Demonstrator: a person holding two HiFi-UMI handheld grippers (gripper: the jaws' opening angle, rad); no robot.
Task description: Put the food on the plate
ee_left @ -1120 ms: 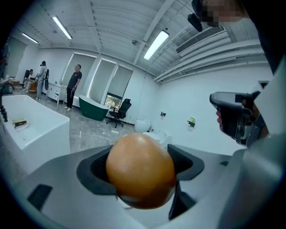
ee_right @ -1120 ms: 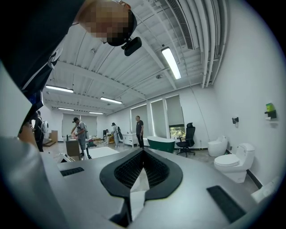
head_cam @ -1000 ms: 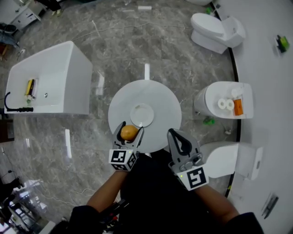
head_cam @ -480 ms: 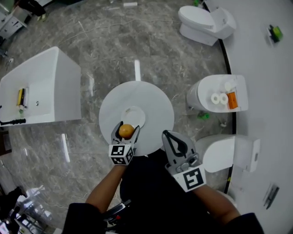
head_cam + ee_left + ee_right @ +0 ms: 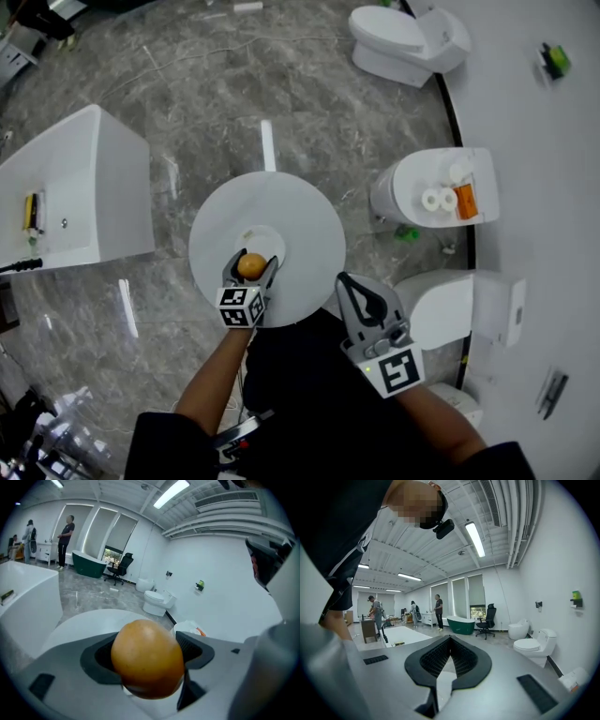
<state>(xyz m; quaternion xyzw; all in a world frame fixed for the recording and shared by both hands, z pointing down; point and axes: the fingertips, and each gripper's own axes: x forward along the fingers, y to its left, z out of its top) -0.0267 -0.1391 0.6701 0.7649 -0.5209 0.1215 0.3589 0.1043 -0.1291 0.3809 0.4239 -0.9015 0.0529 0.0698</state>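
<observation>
An orange, egg-shaped piece of food (image 5: 250,265) (image 5: 146,658) sits between the jaws of my left gripper (image 5: 250,262) (image 5: 147,657), which is shut on it. In the head view the gripper holds it over the near edge of a small white plate (image 5: 265,234) at the middle of a round white table (image 5: 300,211). My right gripper (image 5: 360,293) (image 5: 450,641) hangs off the table's near right edge. Its jaws are shut with nothing between them.
A white rectangular bathtub (image 5: 75,187) stands to the left of the table. To the right are three white toilets (image 5: 403,42) (image 5: 431,197) (image 5: 459,305), the middle one with paper rolls on top, along a curved white wall (image 5: 544,187). Grey marble floor surrounds the table.
My left gripper has carried the food forward from the table's near edge to the small plate. The right gripper has stayed shut and kept its place.
</observation>
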